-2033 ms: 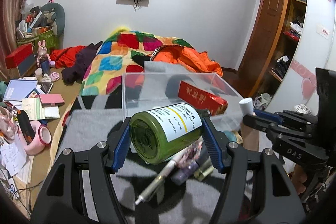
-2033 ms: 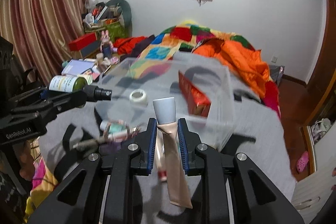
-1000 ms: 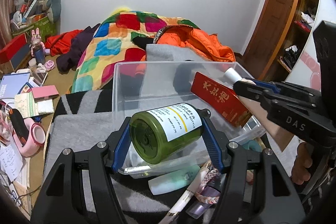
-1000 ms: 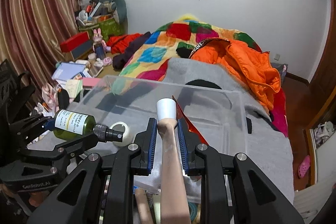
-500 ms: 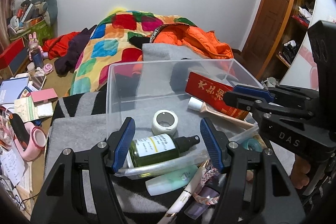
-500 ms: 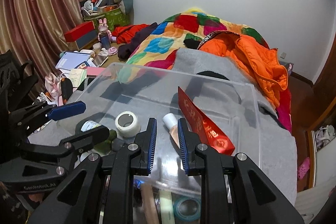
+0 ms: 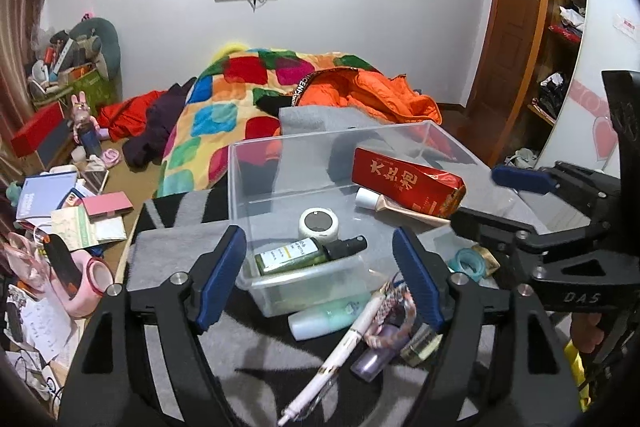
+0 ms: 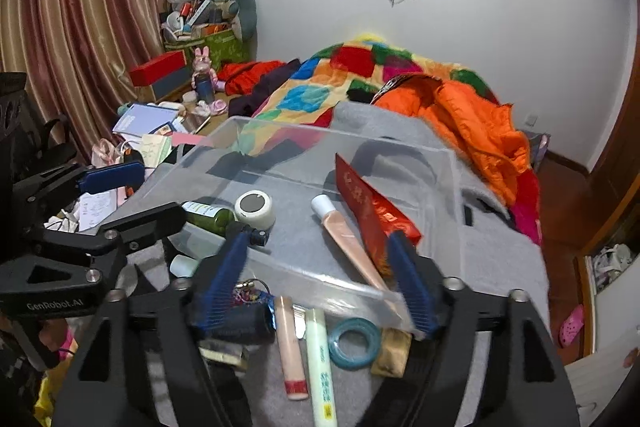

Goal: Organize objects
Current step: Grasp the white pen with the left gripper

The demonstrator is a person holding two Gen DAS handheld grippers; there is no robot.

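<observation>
A clear plastic bin (image 7: pixel 240 179) stands on a grey blanket. Inside lie a green spray bottle (image 7: pixel 296 255), a white tape roll (image 7: pixel 318 223), a beige tube (image 7: pixel 400 207) and a red packet (image 7: pixel 404 183). My left gripper (image 7: pixel 320 275) hovers before the bin's near wall, its jaws opening with nothing between the pads. My right gripper (image 8: pixel 316 279) is over the bin's near right corner, its jaws also opening and empty. The same beige tube (image 8: pixel 344 235) and green spray bottle (image 8: pixel 208 215) rest on the bin floor in the right wrist view.
Loose items lie in front of the bin: a mint bottle (image 7: pixel 332 315), a white pen (image 7: pixel 340 343), a teal tape ring (image 8: pixel 354 343), a peach tube (image 8: pixel 290 343) and a pale green tube (image 8: pixel 320 367). Behind are a patchwork quilt (image 7: pixel 224 115) and an orange jacket (image 8: pixel 472 123); a cluttered desk (image 7: pixel 60 195) is left.
The left gripper let the green bottle go and the right let the beige tube go; both now lie in the bin. Both grippers drew back and their jaws spread wider.
</observation>
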